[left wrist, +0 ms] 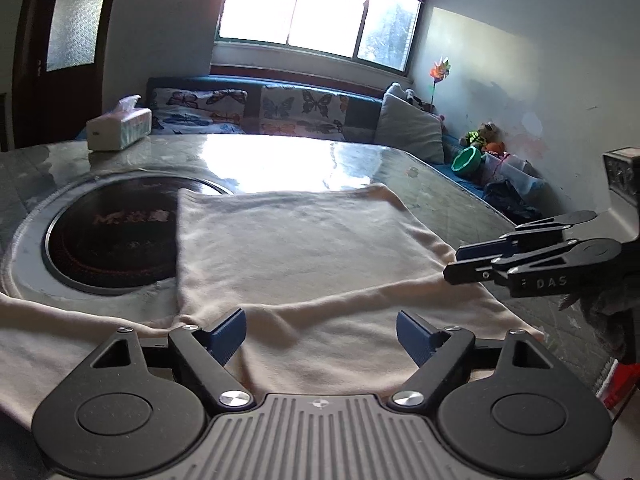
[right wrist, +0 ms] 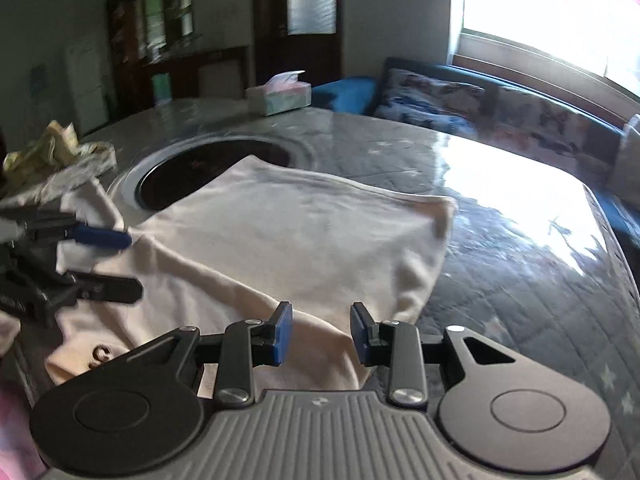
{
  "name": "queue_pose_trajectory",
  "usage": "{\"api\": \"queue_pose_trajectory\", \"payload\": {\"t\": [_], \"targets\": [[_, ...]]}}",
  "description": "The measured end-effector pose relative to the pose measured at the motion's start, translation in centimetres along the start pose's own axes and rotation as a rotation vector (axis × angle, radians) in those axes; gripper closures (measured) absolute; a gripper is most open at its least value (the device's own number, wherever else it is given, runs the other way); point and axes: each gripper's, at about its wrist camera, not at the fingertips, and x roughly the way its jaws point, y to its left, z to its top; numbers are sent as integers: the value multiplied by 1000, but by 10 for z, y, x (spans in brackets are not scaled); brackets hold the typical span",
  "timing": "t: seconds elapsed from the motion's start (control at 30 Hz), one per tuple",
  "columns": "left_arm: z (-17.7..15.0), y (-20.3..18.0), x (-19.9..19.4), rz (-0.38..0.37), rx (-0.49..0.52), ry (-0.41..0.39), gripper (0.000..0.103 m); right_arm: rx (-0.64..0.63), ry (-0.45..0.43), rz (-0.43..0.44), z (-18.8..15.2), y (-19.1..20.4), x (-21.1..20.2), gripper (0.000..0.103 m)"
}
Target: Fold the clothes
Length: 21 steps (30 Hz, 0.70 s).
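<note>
A cream garment (left wrist: 304, 252) lies partly folded on the grey table, one flap laid over the rest; it also shows in the right wrist view (right wrist: 304, 232). My left gripper (left wrist: 320, 336) is open and empty, its jaws wide apart just above the garment's near edge. My right gripper (right wrist: 322, 336) is open and empty over the garment's near right corner. In the left wrist view the right gripper (left wrist: 456, 262) comes in from the right beside the cloth's edge. In the right wrist view the left gripper (right wrist: 132, 264) shows at the left, jaws apart.
A round black cooktop (left wrist: 112, 240) is set into the table (left wrist: 360, 160), partly under the cloth. A tissue box (left wrist: 120, 128) stands at the far left. Crumpled clothes (right wrist: 56, 156) lie at the far left in the right wrist view. A sofa with cushions (left wrist: 280, 108) lies beyond the table.
</note>
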Motion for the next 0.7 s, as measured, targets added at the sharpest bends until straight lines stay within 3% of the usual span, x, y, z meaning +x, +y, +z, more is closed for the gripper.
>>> {"api": "queue_pose_trajectory", "payload": {"t": [0.23,0.4,0.7], "targets": [[3,25,-5,66,-49,-21,17,16,82,74,8,-15,15,71],[2,47,-7,125,-107,-17,18,-19,142,70,9,-20,16,71],[-7,66,-7,177,-149,-2,18,-23,114,78,9,-27,5,70]]}}
